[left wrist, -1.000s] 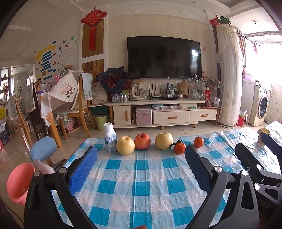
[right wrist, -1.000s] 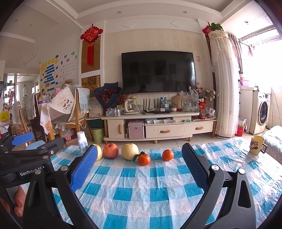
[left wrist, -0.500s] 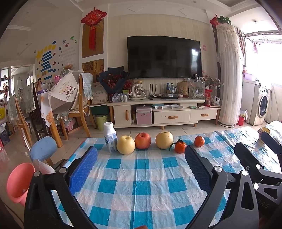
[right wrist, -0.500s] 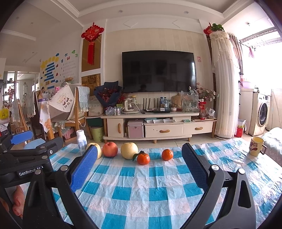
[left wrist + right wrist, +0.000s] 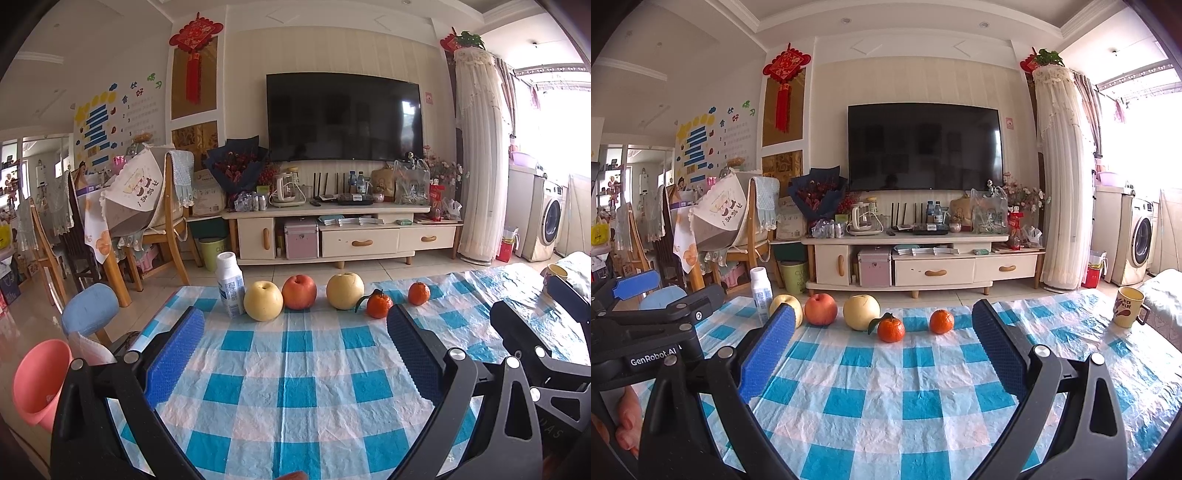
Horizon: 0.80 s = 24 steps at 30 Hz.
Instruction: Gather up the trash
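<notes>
Left wrist view: your left gripper (image 5: 295,332) hovers above a table covered in a blue-and-white checked cloth (image 5: 295,373), its blue-padded fingers (image 5: 173,354) spread wide with nothing between them. At the table's far edge a white plastic bottle (image 5: 231,284) stands upright, the one piece of likely trash on the cloth, at the left end of a row of fruit. Just right of it sits a yellow pear (image 5: 263,301), touching or nearly touching the bottle, then a red apple (image 5: 299,291), a second pale pear (image 5: 345,291), a leafed tangerine (image 5: 378,305) and a smaller tangerine (image 5: 419,293). Your right gripper (image 5: 535,332) shows at the right edge as black framework. A pink bin (image 5: 38,384) stands on the floor off the table's left corner, beside a blue stool (image 5: 90,308). A television (image 5: 343,116) hangs over a cream cabinet (image 5: 343,240) behind.

Right wrist view: your right gripper (image 5: 884,328) is likewise held above the cloth (image 5: 908,387) with its fingers (image 5: 768,350) wide apart and empty. The bottle (image 5: 761,295) stands far left in the row, beyond the left finger's tip, which partly hides the first pear (image 5: 783,304). The apple (image 5: 820,309), second pear (image 5: 861,312) and both tangerines (image 5: 891,328) (image 5: 942,321) lie between the fingers at the far edge. A yellow mug (image 5: 1128,307) sits well apart near the right edge of the table. Your left gripper (image 5: 646,317) crosses the left side, with fingertips of your hand (image 5: 626,424) showing beneath it.
</notes>
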Motion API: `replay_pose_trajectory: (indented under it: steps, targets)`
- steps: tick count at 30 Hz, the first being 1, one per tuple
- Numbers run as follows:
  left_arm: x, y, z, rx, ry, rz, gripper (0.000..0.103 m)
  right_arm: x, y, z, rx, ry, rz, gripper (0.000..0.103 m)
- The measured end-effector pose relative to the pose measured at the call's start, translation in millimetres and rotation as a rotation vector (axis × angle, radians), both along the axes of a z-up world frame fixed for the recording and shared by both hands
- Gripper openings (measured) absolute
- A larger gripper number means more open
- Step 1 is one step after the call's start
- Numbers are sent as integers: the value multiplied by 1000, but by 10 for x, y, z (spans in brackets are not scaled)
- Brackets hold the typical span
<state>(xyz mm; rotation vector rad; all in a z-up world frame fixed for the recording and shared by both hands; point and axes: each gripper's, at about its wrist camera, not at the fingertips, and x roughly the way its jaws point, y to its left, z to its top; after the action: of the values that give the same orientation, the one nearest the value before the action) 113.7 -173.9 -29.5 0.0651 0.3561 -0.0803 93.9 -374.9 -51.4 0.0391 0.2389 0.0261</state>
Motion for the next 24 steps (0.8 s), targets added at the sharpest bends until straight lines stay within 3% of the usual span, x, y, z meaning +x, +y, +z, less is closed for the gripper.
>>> replay_pose_trajectory:
  steps: [16,20,24]
  targets:
    - [222,36,-426,12,67,1,98,198,3,-157,-11,71,5,97]
    - [356,39,-675,26,134,9,98,357,-32,-317,-4,154,-20,97]
    - [580,56,-1136,25,275,30,98,561,-60,-512,3,276,-51,97]
